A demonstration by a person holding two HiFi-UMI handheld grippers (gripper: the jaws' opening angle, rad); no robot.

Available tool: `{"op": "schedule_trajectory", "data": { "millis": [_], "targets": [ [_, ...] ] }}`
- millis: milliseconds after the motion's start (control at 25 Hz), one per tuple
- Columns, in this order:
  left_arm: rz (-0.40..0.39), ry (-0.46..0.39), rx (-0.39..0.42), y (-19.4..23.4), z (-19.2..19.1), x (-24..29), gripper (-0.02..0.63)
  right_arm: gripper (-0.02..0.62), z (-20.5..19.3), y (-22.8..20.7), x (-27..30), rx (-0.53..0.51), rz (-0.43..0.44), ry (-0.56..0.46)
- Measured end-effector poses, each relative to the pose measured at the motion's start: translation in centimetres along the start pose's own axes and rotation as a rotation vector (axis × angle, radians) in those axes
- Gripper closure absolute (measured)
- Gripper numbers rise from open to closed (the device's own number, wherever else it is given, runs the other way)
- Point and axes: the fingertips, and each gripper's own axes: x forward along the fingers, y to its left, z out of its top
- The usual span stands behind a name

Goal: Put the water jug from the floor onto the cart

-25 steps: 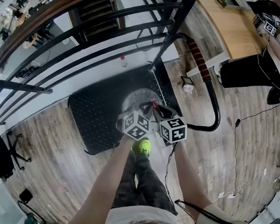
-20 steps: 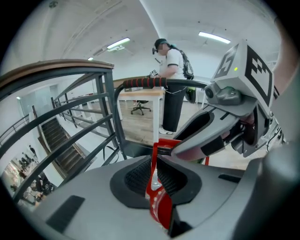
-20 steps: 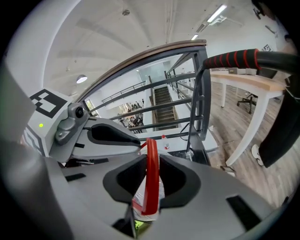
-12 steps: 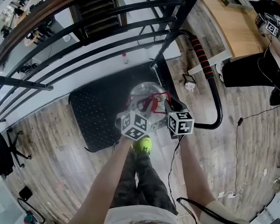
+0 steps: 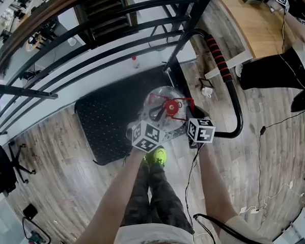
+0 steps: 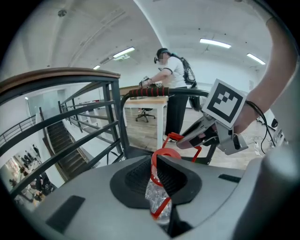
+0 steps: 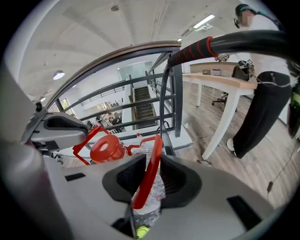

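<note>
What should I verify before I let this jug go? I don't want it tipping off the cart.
1. Left claw clamped on the red handle: ok.
2. Right claw grip: the handle sits between its pads and touches them, but the jaws have just been opening. Firmness: cannot tell.
3. Water jug over the black cart platform: ok, though it is close to the corner by the cart handle.
4. Jug bottom resting on the platform: cannot tell, because the head view looks straight down on it.
5. Red cap on the jug: ok.
</note>
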Motion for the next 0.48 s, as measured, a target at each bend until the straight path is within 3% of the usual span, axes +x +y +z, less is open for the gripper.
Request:
{"op": "schedule_trajectory", "data": {
  "millis": [480],
  "targets": [
    [0.017,-0.009,0.006,-0.1,0.9,-0.7,0.574,0.461,-1.8,-0.9,-1.9,0.109,-0.030,-0.019]
  ]
}}
